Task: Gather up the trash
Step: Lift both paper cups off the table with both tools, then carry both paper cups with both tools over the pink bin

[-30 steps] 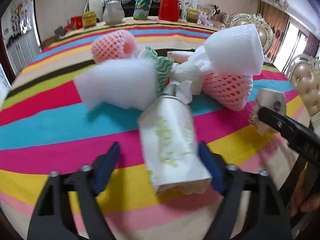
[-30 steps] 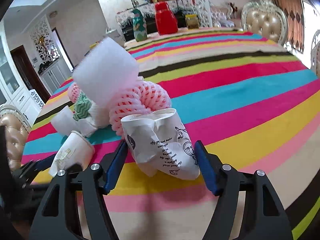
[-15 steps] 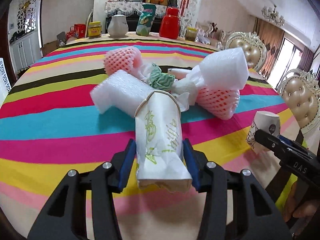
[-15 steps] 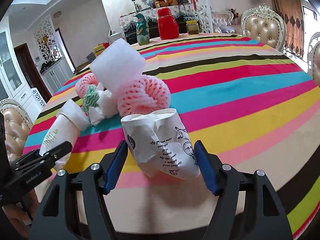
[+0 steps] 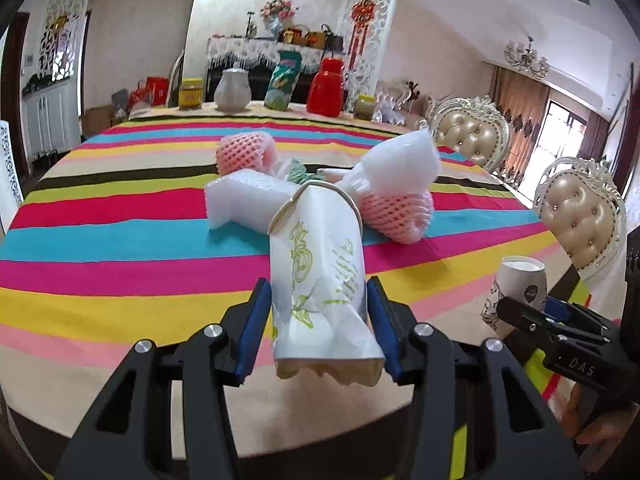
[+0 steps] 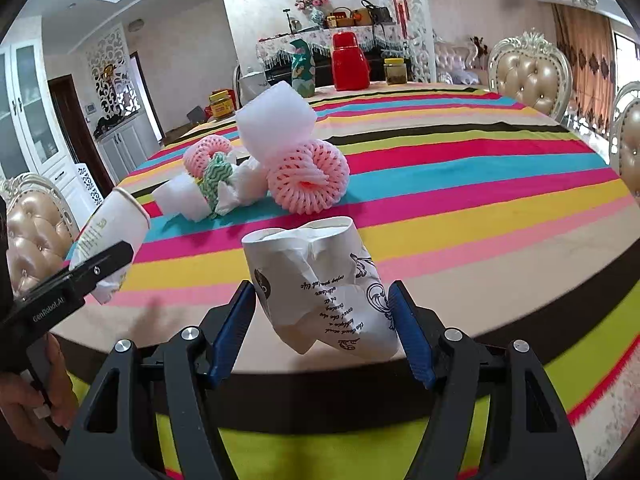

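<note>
We hold a crushed paper cup in each pair of tongs, both lifted off the striped worktop point(image 5: 120, 240) near its front edge. The left tongs point(image 5: 318, 320) are clamped on a flattened white cup with green print point(image 5: 320, 264); its squashed mouth points away from us and we cannot see anything inside. The right tongs point(image 6: 322, 322) are clamped on a crumpled white cup with black lettering point(image 6: 320, 284), whose mouth is caved in, with folded paper showing at the opening. The rest of the trash sits farther back on the worktop in one heap: two pink foam nets point(image 6: 306, 182), white foam sheets point(image 5: 244, 200), a green-and-white scrap point(image 6: 216, 176) and crumpled white paper point(image 6: 240, 188). Jars and a red jug point(image 5: 328, 88) stand at the far edge.
</note>
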### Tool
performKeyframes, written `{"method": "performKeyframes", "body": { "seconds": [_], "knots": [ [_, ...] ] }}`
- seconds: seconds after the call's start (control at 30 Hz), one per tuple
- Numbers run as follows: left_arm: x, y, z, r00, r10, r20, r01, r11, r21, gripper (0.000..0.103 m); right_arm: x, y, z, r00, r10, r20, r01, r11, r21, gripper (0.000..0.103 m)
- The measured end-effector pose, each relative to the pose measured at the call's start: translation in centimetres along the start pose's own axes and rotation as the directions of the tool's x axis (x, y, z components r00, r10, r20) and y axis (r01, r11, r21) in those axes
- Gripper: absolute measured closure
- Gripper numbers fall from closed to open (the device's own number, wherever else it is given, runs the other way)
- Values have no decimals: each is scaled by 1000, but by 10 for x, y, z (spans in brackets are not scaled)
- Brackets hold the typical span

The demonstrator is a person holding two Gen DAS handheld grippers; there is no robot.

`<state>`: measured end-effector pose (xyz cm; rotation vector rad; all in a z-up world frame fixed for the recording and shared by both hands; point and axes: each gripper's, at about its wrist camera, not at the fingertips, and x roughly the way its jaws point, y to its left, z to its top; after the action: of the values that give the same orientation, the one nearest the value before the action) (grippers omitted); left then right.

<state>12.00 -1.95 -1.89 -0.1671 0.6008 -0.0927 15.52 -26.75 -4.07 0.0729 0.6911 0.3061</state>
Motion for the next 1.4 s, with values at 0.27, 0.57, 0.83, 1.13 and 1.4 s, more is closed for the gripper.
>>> {"method": "performKeyframes", "body": {
  "seconds": [0.27,0.57,0.83,1.13,1.4],
  "knots": [
    [-32,-14,-19,998,-35,58,33,999,35,55,-38,-3,-19,998,-12,68,12,1000,0,37],
    [-50,-29,-32,992,-48,113,38,996,82,55,-70,-12,-37,992,-18,122,16,1000,18,37],
    [-56,-47,-44,989,-69,128,52,990,131,55,-87,-24,-55,989,-36,146,29,998,49,37],
    [-56,-79,-57,987,-123,106,100,975,196,55,-115,-37,-75,979,-89,183,81,995,51,37],
    [-63,-111,-72,972,-204,117,170,953,252,55,-135,-53,-93,962,-150,227,139,988,63,37]
  ]
}}
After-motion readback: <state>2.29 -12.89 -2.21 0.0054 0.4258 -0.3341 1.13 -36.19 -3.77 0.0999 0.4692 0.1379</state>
